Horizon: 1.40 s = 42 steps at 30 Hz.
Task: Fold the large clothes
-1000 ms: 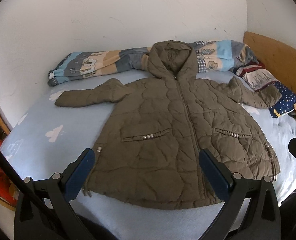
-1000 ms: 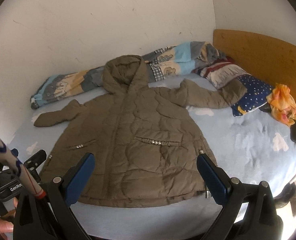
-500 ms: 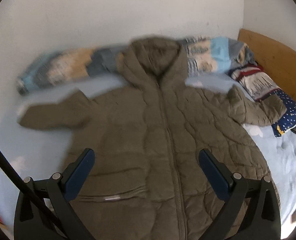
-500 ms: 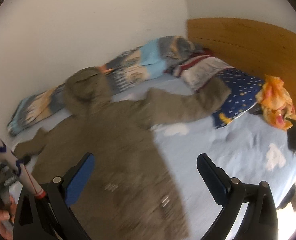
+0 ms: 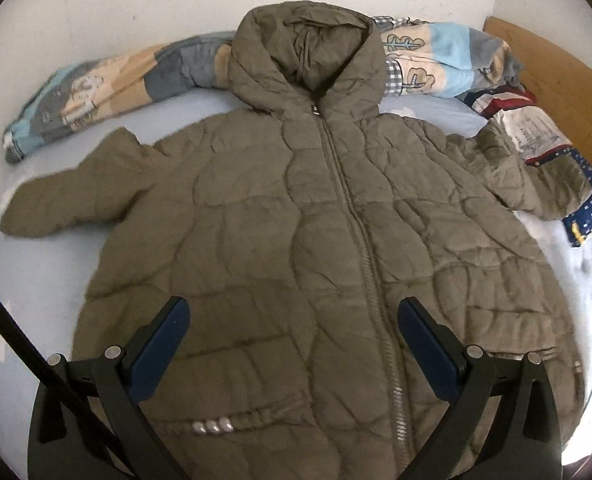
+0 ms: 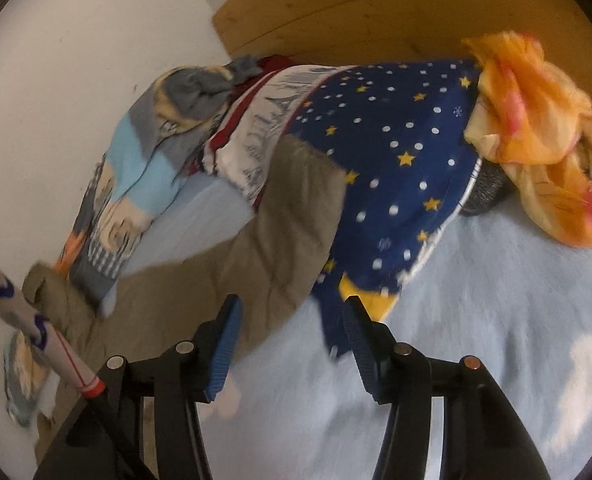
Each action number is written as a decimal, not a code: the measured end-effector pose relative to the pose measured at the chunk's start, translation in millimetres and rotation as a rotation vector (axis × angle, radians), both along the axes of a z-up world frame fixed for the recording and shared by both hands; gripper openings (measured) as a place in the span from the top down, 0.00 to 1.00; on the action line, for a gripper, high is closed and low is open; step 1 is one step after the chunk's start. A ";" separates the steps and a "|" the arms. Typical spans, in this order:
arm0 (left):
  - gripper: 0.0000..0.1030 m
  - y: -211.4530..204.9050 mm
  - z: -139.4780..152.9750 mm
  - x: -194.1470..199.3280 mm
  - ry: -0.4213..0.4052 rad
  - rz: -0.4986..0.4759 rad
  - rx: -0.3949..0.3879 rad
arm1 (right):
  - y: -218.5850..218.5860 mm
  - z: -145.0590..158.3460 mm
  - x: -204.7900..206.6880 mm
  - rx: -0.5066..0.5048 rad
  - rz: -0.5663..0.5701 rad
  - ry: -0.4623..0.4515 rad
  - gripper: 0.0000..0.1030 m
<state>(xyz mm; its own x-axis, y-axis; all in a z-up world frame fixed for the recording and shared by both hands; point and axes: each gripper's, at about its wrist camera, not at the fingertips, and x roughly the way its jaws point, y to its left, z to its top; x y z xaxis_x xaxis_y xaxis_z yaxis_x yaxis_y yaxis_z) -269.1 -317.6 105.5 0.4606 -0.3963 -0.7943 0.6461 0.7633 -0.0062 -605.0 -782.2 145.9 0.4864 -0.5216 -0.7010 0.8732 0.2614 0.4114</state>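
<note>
The quilted coat (image 5: 296, 248) lies flat and zipped on the bed (image 5: 43, 280), hood toward the wall, long axis running away from the left tool (image 5: 291, 344), whose jaws stand wide apart above the coat's lower front. The right tool (image 6: 291, 332) is nearer the right sleeve (image 6: 279, 220), which reaches up and away toward the starred pillow (image 6: 396, 152); its jaws, just narrowed, stand half apart with nothing gripped.
</note>
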 end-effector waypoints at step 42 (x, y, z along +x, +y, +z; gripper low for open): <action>0.00 9.4 12.9 -3.6 -0.019 0.002 -0.061 | 30.9 172.1 35.5 -0.344 0.075 -0.214 0.86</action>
<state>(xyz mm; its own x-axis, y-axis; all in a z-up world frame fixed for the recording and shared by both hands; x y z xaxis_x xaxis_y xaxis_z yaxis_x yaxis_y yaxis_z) -272.7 -308.2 118.4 0.4764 -0.4428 -0.7595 0.6451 0.7630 -0.0402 -569.5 -751.3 318.0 0.6480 -0.6652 -0.3709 0.7506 0.4750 0.4593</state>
